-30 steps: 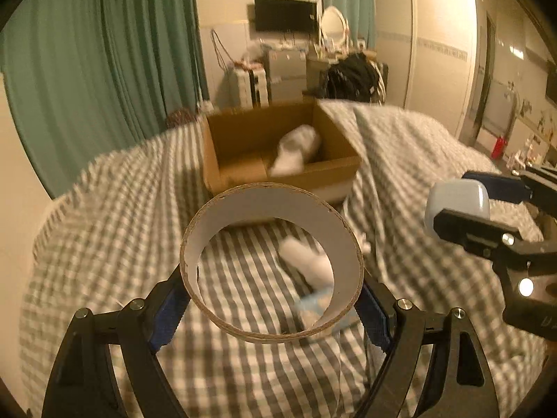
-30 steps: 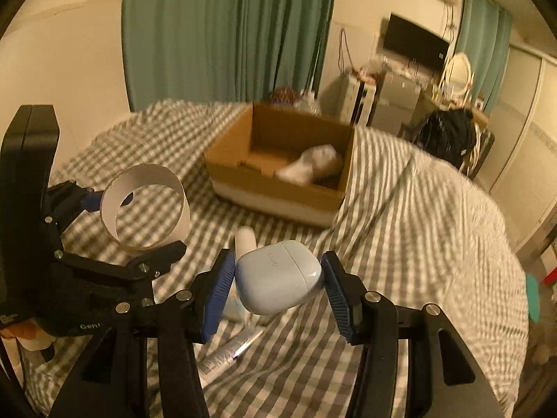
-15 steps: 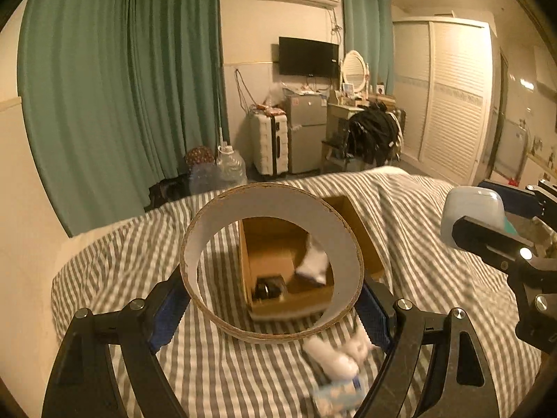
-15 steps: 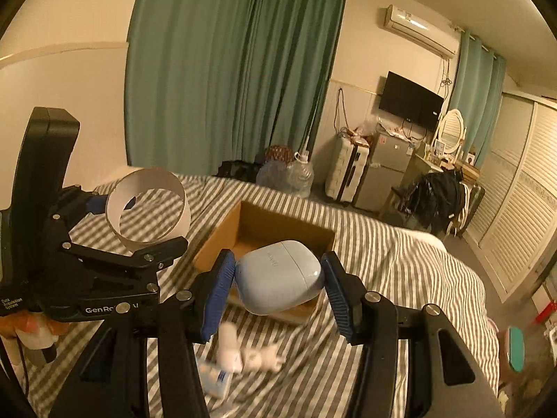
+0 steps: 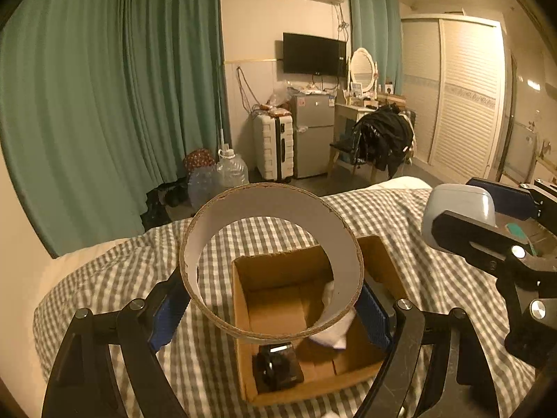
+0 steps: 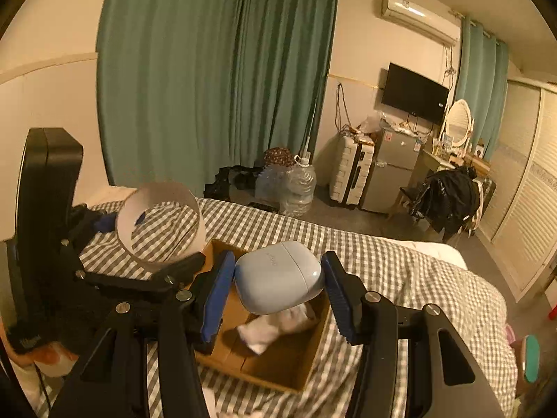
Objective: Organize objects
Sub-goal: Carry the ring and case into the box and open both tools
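My left gripper (image 5: 269, 308) is shut on a wide cardboard tape ring (image 5: 343, 254) and holds it above the open cardboard box (image 5: 243, 355) on the checked bed. The ring also shows in the right wrist view (image 6: 160, 226). My right gripper (image 6: 276, 292) is shut on a pale blue earbud case (image 6: 276, 284), held over the same box (image 6: 285, 365). The case also shows at the right of the left wrist view (image 5: 459, 205). Inside the box lie a white sock (image 6: 271, 331) and a small black object (image 5: 276, 371).
The bed has a grey checked cover (image 5: 104, 278). Beyond its far edge are water jugs (image 5: 231, 170), a white suitcase (image 5: 273, 146), a small fridge (image 5: 313, 136) and a chair with black clothes (image 5: 381, 139). Green curtains (image 5: 104, 104) hang at the left.
Both grippers have moved forward and over the box, still holding the ring and the case. The loose items that lay on the bed in front of the box have dropped out of view.
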`<state>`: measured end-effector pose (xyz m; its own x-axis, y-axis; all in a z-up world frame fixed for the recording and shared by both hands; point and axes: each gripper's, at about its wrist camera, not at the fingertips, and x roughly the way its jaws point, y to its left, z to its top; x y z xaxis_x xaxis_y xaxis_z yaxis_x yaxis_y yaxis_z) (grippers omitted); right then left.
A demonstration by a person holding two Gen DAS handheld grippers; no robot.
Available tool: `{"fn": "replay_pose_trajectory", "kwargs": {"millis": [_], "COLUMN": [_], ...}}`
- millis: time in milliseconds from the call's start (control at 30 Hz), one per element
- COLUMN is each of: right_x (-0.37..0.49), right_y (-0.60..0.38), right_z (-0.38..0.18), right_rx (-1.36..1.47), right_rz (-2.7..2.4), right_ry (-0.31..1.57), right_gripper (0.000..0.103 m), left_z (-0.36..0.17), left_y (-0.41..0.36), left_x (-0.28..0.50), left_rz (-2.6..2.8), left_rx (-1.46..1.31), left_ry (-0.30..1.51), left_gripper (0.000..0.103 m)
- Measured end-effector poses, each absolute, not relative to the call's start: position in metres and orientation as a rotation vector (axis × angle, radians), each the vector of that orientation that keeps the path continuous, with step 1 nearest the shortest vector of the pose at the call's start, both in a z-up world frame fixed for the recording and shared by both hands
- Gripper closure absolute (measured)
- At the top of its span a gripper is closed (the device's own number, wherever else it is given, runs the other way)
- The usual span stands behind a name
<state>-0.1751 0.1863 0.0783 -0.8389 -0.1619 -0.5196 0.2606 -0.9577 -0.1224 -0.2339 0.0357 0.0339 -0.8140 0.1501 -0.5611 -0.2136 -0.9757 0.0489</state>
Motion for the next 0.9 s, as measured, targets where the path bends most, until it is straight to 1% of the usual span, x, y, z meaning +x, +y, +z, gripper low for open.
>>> {"fn": "replay_pose_trajectory", "kwargs": {"millis": [400, 567, 700, 833, 867, 900], "right_x": [-0.269, -0.295, -0.307, -0.307, -0.305, -0.302], "right_y": [0.195, 0.200, 0.209, 0.212, 0.214, 0.214], "right_z": [0.006, -0.037, -0.065, -0.070, -0.067, -0.063], "right_rx": [0.964, 1.093, 1.189, 1.205, 1.179, 1.161], "right_rz": [-2.770, -2.731, -2.710, -2.723, -2.729, -2.735], "right_ry": [0.224, 0.201, 0.177, 0.175, 0.149, 0.128], "right_gripper": [0.051, 0.051, 0.051, 0.051, 0.046, 0.032], "left_z": [-0.058, -0.078, -0.085, -0.086, -0.085, -0.084], "left_y": [0.047, 0.053, 0.059, 0.064, 0.065, 0.065], "left_x": [-0.280, -0.289, -0.288, -0.287, -0.289, -0.288], "left_rz": [2.725, 2.692, 2.688, 2.667, 2.666, 2.665], "left_rx": [-1.032, -1.095, -1.089, -1.094, -1.096, -1.098], "left_ry": [0.198, 0.222, 0.247, 0.252, 0.252, 0.252], "left_gripper": [0.016, 0.016, 0.016, 0.015, 0.014, 0.011]}}
